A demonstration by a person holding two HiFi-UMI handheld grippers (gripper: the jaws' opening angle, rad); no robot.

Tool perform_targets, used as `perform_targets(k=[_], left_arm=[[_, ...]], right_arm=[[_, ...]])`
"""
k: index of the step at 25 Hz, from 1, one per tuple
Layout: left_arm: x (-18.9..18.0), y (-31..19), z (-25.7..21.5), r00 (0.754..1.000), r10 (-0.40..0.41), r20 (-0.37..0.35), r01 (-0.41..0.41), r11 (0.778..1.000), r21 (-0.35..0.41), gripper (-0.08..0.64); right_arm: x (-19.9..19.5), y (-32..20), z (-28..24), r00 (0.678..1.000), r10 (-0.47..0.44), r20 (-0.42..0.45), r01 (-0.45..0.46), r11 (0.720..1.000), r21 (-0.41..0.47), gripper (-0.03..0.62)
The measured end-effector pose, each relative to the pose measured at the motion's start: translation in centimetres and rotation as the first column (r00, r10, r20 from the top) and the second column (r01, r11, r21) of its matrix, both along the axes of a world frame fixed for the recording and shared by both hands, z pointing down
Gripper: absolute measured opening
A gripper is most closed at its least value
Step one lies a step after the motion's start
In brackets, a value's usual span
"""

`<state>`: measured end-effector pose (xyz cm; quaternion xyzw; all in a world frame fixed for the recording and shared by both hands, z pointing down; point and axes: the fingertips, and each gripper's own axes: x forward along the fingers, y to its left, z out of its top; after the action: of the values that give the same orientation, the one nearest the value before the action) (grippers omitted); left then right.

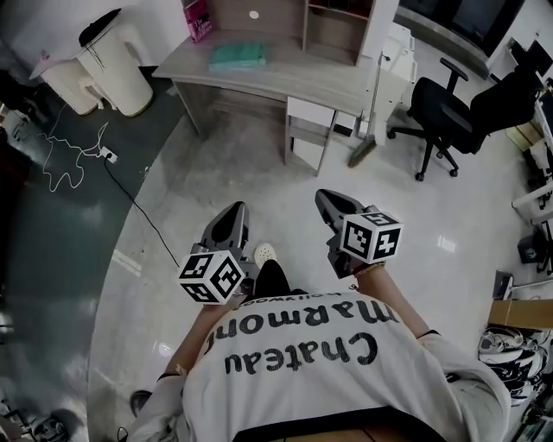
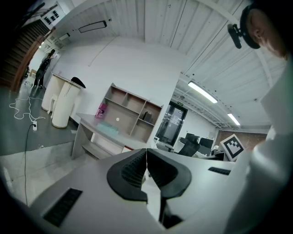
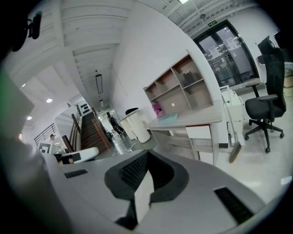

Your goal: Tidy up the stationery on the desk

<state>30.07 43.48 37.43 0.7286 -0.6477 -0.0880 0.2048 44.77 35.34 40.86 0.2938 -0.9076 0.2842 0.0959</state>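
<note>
We stand on the floor (image 1: 259,173), well apart from the surface (image 1: 302,79). We hold the left gripper (image 1: 235,210) and right gripper (image 1: 324,197) side by side before our chest, both aimed toward it. The left fingers (image 2: 130,169) are pressed together with nothing between them, and so are the right fingers (image 3: 130,171). A teal stack (image 1: 238,56) lies flat on the surface's left part, before the shelf (image 1: 337,30). A pink box (image 1: 198,19) stands upright near the left end, just behind the stack. A chair (image 1: 445,112) stands to the right.
</note>
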Motion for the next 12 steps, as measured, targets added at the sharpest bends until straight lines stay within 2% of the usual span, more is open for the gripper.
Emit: perform_targets(k=[12], left_arm=[[-7.6,-9.8,-2.8,1.0,-0.017,0.011,0.017,1.0,0.007,0.017]], right_arm=[[-6.8,-11.0,-1.9,1.0,0.019,0.025,-0.019,1.0,-0.011,0.014]])
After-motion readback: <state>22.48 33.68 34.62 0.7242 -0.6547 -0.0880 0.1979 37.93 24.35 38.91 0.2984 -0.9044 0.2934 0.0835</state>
